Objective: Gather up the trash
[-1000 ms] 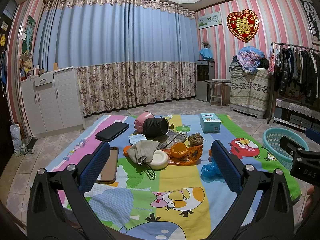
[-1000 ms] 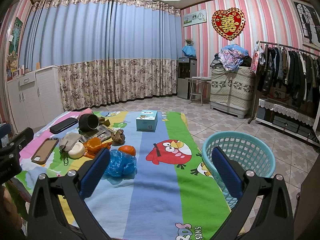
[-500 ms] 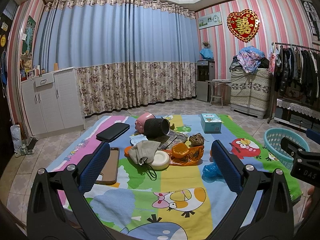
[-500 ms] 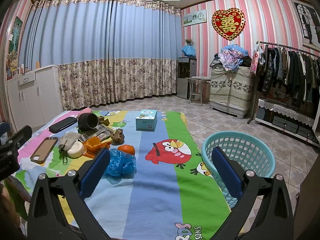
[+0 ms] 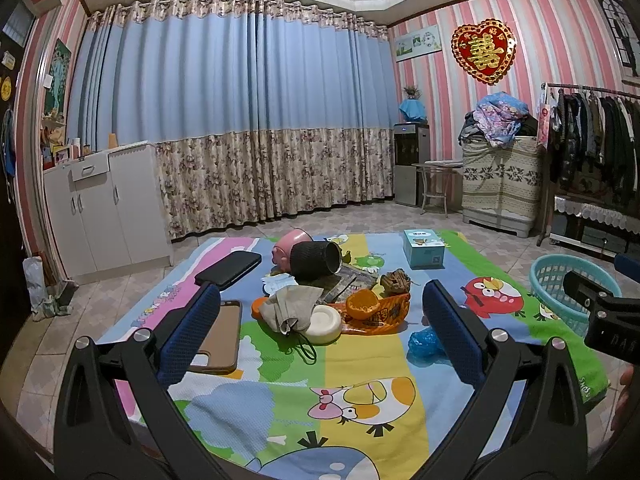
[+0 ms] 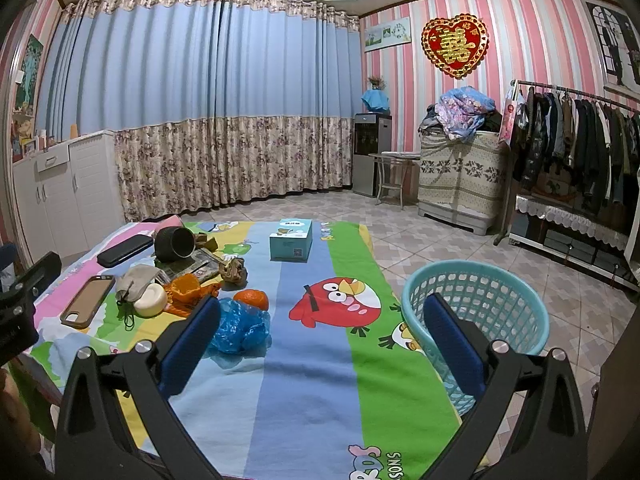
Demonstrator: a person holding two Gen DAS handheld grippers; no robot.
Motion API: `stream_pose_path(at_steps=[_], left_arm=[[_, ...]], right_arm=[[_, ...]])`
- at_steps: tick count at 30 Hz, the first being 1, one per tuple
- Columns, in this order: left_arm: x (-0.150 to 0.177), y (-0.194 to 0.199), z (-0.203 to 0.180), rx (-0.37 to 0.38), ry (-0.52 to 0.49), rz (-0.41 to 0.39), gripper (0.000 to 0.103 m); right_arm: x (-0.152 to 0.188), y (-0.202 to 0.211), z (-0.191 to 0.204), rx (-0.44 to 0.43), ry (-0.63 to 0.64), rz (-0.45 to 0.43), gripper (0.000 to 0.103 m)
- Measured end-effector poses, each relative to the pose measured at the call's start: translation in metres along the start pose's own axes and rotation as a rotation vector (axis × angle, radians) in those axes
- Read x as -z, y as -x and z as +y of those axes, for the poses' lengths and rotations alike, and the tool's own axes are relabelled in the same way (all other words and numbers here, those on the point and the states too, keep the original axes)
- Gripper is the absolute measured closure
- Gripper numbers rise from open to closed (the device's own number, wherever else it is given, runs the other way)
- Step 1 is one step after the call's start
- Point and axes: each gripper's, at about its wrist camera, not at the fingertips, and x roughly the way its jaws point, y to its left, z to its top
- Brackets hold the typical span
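Observation:
A pile of trash lies on the cartoon cloth: a grey face mask [image 5: 290,306], an orange wrapper [image 5: 376,314] with an orange peel, a brown crumpled paper [image 5: 395,280], a blue plastic bag [image 5: 424,342] [image 6: 240,326]. My left gripper [image 5: 320,330] is open and empty, above the near cloth, short of the pile. My right gripper [image 6: 320,338] is open and empty; the blue bag is by its left finger. A teal basket [image 6: 476,304] stands off the cloth's right edge [image 5: 560,280].
On the cloth also lie a brown-cased phone [image 5: 222,336], a black phone [image 5: 228,268], a tipped black cup [image 5: 316,258], a pink cup [image 5: 288,244], a white round dish [image 5: 326,322], an orange fruit [image 6: 252,298] and a tissue box [image 5: 423,248]. Cabinets stand left, a clothes rack right.
Both views have shifted only slightly; the left gripper has drifted a little relative to the pile. Both grippers stay open and empty. Nothing on the cloth has moved.

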Motion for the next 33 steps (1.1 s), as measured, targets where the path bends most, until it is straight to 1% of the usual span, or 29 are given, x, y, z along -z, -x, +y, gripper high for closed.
stream_pose_path(at_steps=[10, 14, 19, 22, 23, 24, 26, 30, 33], left_arm=[[0.004, -0.009, 0.005, -0.011, 0.006, 0.023, 0.005], [0.005, -0.016, 0.011, -0.025, 0.014, 0.03, 0.005], [0.005, -0.029, 0.021, -0.034, 0.029, 0.05, 0.005], [0.006, -0.04, 0.031, -0.035, 0.047, 0.069, 0.005], [0.007, -0.042, 0.033, -0.037, 0.049, 0.073, 0.005], [0.007, -0.045, 0.036, -0.041, 0.05, 0.076, 0.005], [0.009, -0.052, 0.042, -0.059, 0.045, 0.08, 0.005], [0.015, -0.07, 0.054, -0.074, 0.033, 0.12, 0.005], [0.02, -0.08, 0.062, -0.084, 0.039, 0.14, 0.005]], right_arm=[[0.002, -0.001, -0.01, 0.016, -0.001, 0.01, 0.004], [0.005, -0.014, -0.011, 0.036, -0.007, 0.04, 0.004], [0.003, -0.029, -0.011, 0.03, -0.019, 0.073, 0.004], [0.006, -0.038, -0.006, -0.003, -0.025, 0.051, 0.004], [0.006, -0.043, -0.002, -0.005, -0.022, 0.061, 0.004], [0.007, -0.051, 0.003, -0.001, -0.002, 0.1, 0.004], [0.008, -0.061, 0.013, 0.015, 0.035, 0.144, 0.004], [0.01, -0.073, 0.026, -0.023, 0.046, 0.143, 0.004], [0.015, -0.09, 0.034, -0.048, 0.053, 0.204, 0.004]])
